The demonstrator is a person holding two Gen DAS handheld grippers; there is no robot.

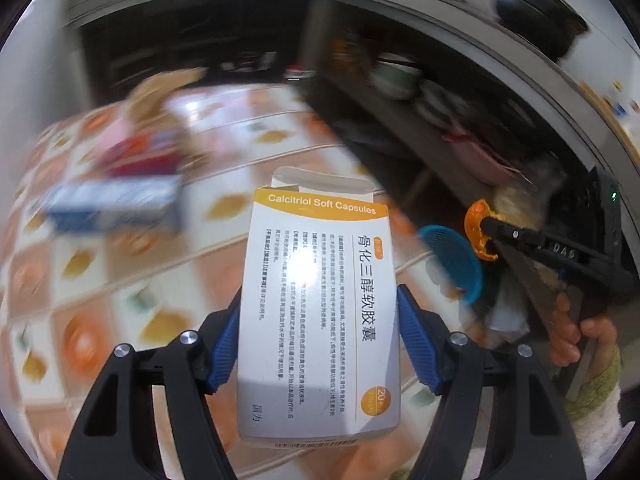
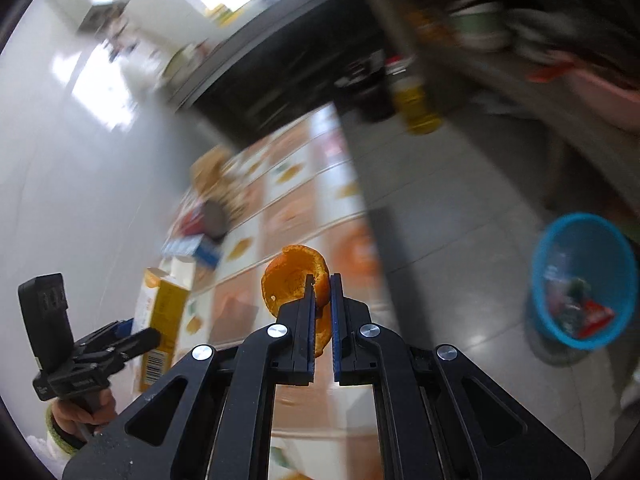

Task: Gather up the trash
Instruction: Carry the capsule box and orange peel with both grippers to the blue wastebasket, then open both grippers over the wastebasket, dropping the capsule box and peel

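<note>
My left gripper (image 1: 319, 300) is shut on a white and orange medicine box (image 1: 318, 304), its blue pads pressed against the box's two long sides. The box is lifted above a table with an orange-patterned cloth (image 1: 132, 280). My right gripper (image 2: 321, 280) is shut on a curled piece of orange peel (image 2: 294, 276), which sticks out beyond the fingertips. In the left wrist view the right gripper (image 1: 486, 226) shows at the right with the peel (image 1: 476, 232). The right wrist view has the left gripper (image 2: 136, 330) at the lower left with the box (image 2: 160, 312). A blue waste basket (image 2: 580, 280) with wrappers inside stands on the floor at the right.
Blurred boxes (image 1: 116, 200) and packets (image 1: 140, 152) lie on the table's far left. A dark shelf (image 1: 420, 120) with bowls runs along the right, under a counter with a black pot (image 1: 536, 12). Grey floor tiles (image 2: 440, 220) spread between table and basket. A person's hand (image 1: 576, 332) holds the right gripper.
</note>
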